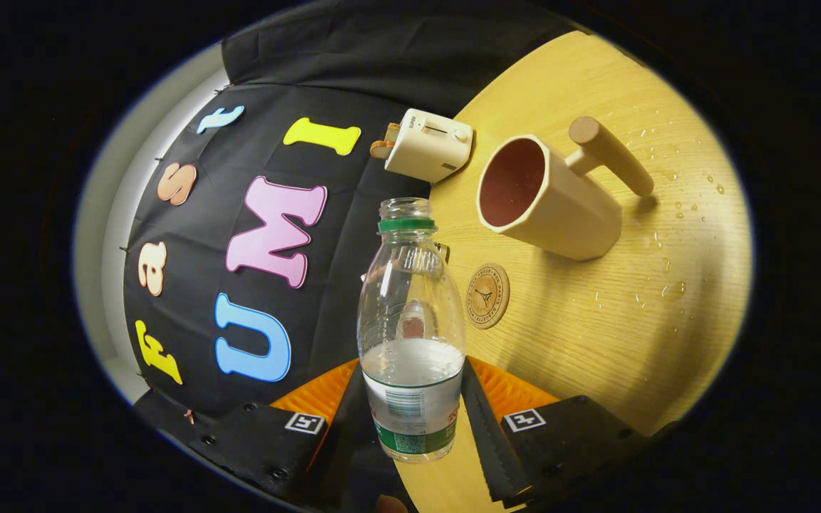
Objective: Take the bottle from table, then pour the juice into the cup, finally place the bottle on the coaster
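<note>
- Clamped from both sides, the claw (410, 420) grips a clear bottle (410, 320) low on its body, both fingers pressing at the label band, which leaves the neck free for pouring.
- Uncapped, with a green collar ring under its open mouth, the bottle is partly full of a clear liquid that settles near the fingers. The whole view is rolled over, suggesting the bottle is being tipped toward the table.
- Beyond the bottle's mouth, the cup (546, 196) with a wooden peg handle stands on the wooden table (596, 342), its opening facing the bottle but well apart from it.
- Just beside the bottle's shoulder lies the round coaster (487, 295), bare and waiting for the set-down.
- Droplets (670, 288) speckle the table past the cup; a small toaster (428, 144) sits near the table's edge.
</note>
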A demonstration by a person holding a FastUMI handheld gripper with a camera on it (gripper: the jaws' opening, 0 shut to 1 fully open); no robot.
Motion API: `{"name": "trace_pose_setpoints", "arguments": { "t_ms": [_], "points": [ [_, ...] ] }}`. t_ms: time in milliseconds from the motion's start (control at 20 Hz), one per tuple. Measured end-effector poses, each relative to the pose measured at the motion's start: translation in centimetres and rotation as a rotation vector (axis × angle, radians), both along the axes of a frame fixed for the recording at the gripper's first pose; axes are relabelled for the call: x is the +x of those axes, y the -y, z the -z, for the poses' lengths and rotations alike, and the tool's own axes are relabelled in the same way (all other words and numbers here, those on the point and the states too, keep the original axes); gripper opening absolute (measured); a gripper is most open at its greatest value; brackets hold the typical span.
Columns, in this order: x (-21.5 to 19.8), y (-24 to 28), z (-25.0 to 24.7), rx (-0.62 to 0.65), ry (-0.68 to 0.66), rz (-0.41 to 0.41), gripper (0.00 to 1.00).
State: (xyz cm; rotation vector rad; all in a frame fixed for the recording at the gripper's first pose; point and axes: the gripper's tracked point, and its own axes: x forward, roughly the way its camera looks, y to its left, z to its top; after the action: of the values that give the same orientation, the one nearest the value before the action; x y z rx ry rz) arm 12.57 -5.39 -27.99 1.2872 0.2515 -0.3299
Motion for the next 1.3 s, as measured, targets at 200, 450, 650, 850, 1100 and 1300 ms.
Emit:
{"name": "trace_pose_setpoints", "arguments": {
  "t_ms": [200,450,650,850,1100,1300],
  "points": [
    [0.3,0.3,0.0,0.07,0.009,0.033,0.76],
    [0.6,1.2,-0.2,0.158,0.019,0.076,0.75],
    [0.7,1.6,0.1,0.215,0.011,0.095,0.76],
    [0.8,1.5,0.4,0.264,0.002,0.101,0.76],
    [1.0,1.5,0.7,0.348,-0.002,0.113,0.76],
    [1.0,1.8,0.7,0.363,-0.001,0.124,0.75]
  ]
}}
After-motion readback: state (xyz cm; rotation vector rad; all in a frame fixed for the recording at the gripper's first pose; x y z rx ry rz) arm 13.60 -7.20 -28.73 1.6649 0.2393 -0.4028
